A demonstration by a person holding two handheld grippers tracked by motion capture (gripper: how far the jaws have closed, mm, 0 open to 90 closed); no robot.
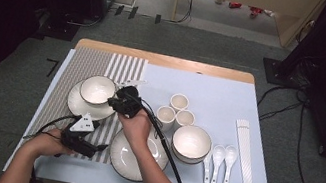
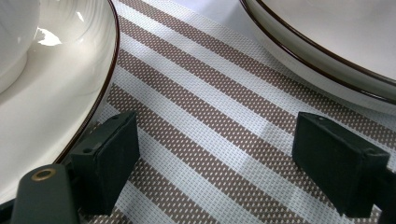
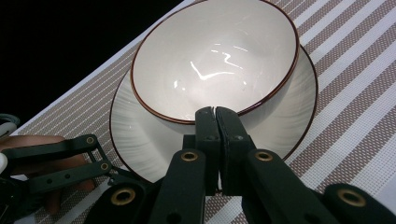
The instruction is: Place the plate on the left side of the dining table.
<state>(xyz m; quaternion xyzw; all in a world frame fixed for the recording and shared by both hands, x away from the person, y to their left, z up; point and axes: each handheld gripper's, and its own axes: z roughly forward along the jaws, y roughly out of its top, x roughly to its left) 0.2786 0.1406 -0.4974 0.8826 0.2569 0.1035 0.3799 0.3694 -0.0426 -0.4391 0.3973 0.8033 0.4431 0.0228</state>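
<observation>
A white bowl with a brown rim sits on a white plate on the striped placemat. My right gripper is shut, its tips level with the bowl's near rim and nothing between the pads. My left gripper stands open low over the placemat, with bare mat between its pads. It lies between the bowl's plate and a second plate.
The second plate lies at the front edge. To the right stand three cups, a larger bowl, two spoons and wrapped chopsticks. A pale sheet covers the table.
</observation>
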